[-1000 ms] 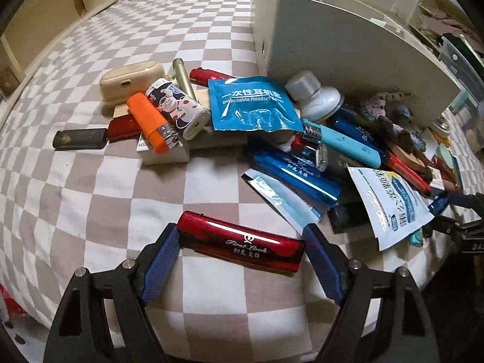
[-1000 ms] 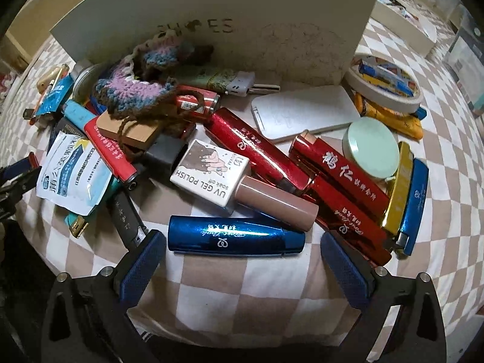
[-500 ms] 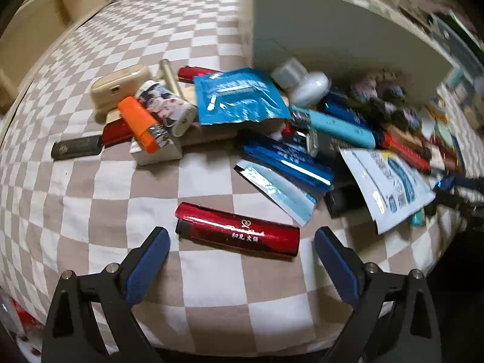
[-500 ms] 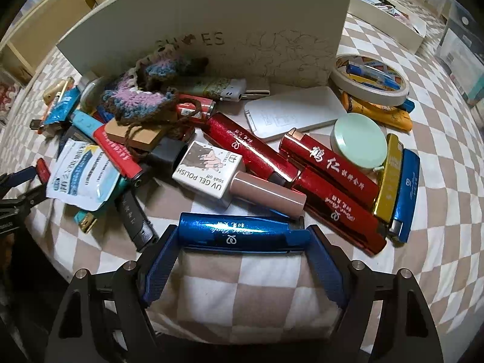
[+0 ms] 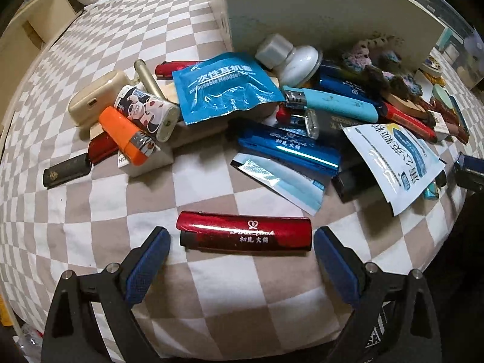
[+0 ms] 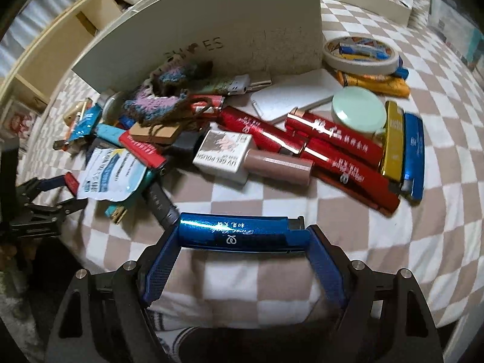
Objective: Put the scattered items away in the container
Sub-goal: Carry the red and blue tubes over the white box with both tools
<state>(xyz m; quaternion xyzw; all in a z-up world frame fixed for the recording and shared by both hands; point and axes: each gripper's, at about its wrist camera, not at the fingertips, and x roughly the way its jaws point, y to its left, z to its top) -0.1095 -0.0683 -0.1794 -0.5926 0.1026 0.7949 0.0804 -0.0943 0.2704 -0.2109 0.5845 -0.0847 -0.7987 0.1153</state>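
A red lighter [image 5: 245, 236] lies flat on the checkered cloth between the blue pads of my left gripper [image 5: 242, 243]. Its jaws are closing, with a small gap left at each end of the lighter. My right gripper [image 6: 243, 237] is shut on a blue lighter [image 6: 239, 231], pads pressing on both ends, near the cloth's front edge. The container, a white shoe box [image 5: 317, 9] [image 6: 211, 30], stands behind the pile. The right gripper's tip [image 5: 469, 172] shows at the left view's right edge. In the right wrist view the left gripper [image 6: 51, 193] is at the far left.
A dense pile lies before the box: blue packet [image 5: 224, 87], orange lighter [image 5: 127, 134], beige case [image 5: 96, 96], white sachet [image 5: 399, 157], nail polish [image 6: 224, 154], red lighters [image 6: 341, 151], green tin [image 6: 358, 112], tape roll [image 6: 360, 54], crochet pouch [image 6: 163, 99]. The bed edge runs just below both grippers.
My left gripper let go of the red lighter, opened wide, then narrowed around it. My right gripper shut on the blue lighter and drew it away from the pile toward the front edge.
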